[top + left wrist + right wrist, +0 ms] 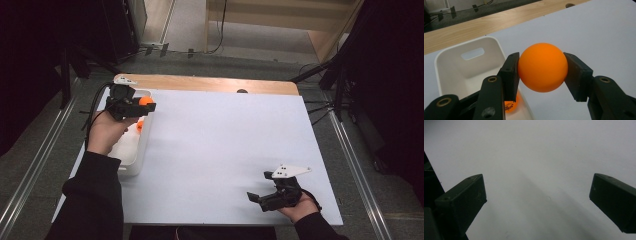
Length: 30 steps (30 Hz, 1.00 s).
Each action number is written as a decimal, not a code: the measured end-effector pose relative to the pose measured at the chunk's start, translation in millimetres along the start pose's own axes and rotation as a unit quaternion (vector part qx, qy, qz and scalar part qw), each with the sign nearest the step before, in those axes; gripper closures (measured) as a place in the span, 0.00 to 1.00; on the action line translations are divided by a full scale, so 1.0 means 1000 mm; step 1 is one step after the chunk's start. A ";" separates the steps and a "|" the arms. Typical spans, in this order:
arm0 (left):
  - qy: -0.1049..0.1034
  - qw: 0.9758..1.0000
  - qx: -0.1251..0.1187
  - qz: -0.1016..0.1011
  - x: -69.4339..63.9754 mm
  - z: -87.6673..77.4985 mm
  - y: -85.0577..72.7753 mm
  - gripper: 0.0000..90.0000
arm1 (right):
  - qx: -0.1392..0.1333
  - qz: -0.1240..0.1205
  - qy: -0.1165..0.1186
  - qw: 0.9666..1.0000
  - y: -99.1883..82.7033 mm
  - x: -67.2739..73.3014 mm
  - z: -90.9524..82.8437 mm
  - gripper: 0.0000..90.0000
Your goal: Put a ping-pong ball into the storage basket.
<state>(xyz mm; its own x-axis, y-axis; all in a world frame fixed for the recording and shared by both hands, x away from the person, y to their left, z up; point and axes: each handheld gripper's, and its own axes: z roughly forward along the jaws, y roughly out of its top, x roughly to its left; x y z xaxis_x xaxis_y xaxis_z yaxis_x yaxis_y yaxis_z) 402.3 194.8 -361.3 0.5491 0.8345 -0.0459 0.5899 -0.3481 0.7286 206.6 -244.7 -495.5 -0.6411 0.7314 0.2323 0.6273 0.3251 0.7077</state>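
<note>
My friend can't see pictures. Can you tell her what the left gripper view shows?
The left hand-held gripper squeezes an orange ball between its two black jaws, above the edge of a white bin. Another orange ball lies inside the bin, which sits on a white table.

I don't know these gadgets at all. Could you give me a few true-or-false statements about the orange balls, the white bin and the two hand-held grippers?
1. The left gripper holds an orange ball between its fingers. True.
2. The right gripper also holds a ball. False: it is open with nothing between its fingers.
3. A second orange ball lies inside the white bin. True.
4. The bin sits at the table's right side. False: it stands at the left edge.
</note>
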 end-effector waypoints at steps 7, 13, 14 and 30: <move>0.021 1.000 -0.003 -0.009 0.005 0.000 -0.001 0.56 | 0.000 0.000 -0.001 1.000 0.000 0.000 0.000 0.00; 0.036 0.999 -0.003 -0.025 0.009 0.001 -0.002 0.56 | -0.001 -0.003 -0.001 1.000 0.000 0.000 0.000 0.00; 0.038 0.999 -0.006 -0.027 0.010 0.001 -0.002 0.56 | -0.001 -0.003 -0.001 1.000 0.000 0.000 0.001 0.00; 0.074 0.996 -0.011 -0.039 0.024 0.012 -0.004 0.56 | 0.000 -0.004 0.000 1.000 0.000 0.000 0.001 0.00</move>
<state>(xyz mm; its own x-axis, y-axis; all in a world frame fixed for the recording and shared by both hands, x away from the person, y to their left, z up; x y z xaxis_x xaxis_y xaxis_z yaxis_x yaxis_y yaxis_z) 419.9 211.3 -373.8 0.4081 0.9129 -0.0019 0.6130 -0.2724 0.7417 207.0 -243.7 -495.6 -0.6458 0.7289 0.2272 0.6223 0.3303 0.7097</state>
